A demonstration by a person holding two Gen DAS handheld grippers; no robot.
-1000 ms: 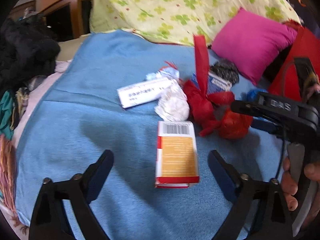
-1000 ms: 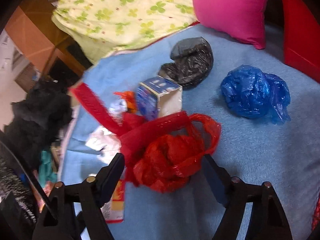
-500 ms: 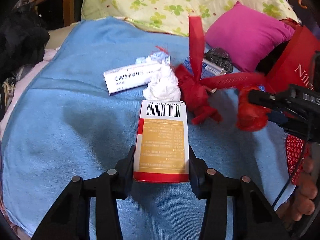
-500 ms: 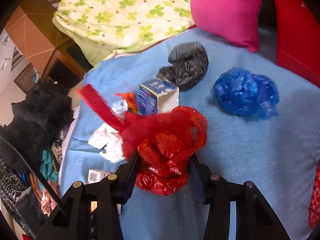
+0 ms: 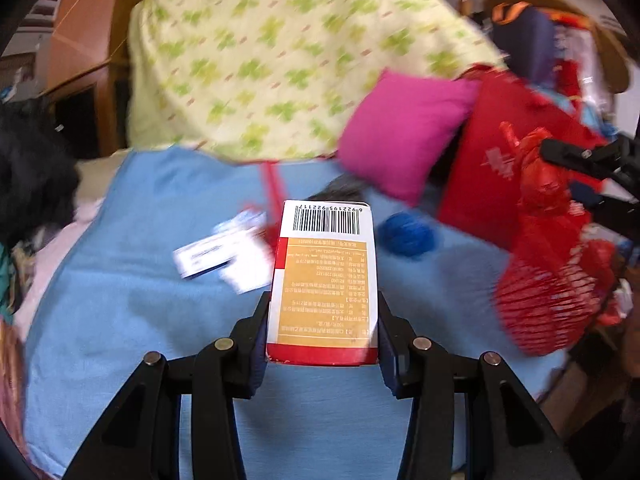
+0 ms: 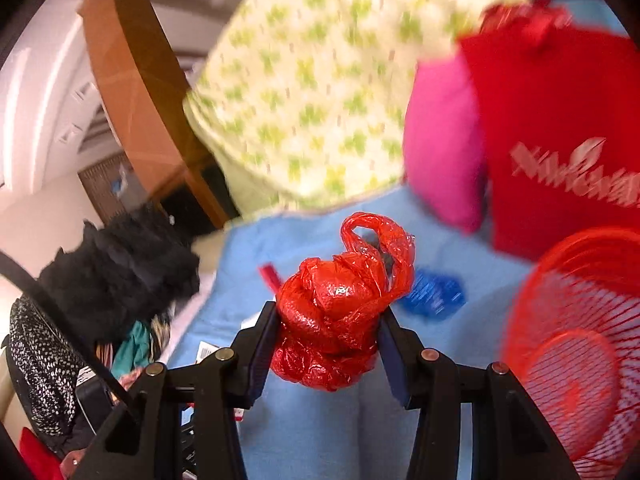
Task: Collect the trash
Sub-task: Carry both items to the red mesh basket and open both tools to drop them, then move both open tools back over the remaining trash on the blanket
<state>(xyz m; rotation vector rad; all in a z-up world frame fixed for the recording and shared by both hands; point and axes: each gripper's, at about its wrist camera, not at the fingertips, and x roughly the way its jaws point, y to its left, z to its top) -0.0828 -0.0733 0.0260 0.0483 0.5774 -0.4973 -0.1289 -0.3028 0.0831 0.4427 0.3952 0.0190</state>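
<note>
My left gripper (image 5: 322, 332) is shut on an orange and white carton (image 5: 323, 280) with a barcode at its far end, lifted above the blue blanket (image 5: 132, 300). My right gripper (image 6: 326, 344) is shut on a crumpled red plastic bag (image 6: 340, 304), also lifted off the bed. The left wrist view shows that red bag (image 5: 538, 184) at the far right, above a red mesh basket (image 5: 556, 292). In the right wrist view the red mesh basket (image 6: 576, 340) is at the lower right. A white box (image 5: 218, 250), white paper and a blue plastic wad (image 5: 406, 234) still lie on the blanket.
A pink cushion (image 5: 404, 136) and a clover-print pillow (image 5: 280, 60) lean at the head of the bed. A red tote bag (image 6: 560, 128) stands behind the basket. Black fluffy cloth (image 6: 116, 276) and other clothes pile up at the left edge.
Both grippers closed on their items, the left on the carton and the right on the red bag, then lifted them off the blanket. The right one swung toward the red basket.
</note>
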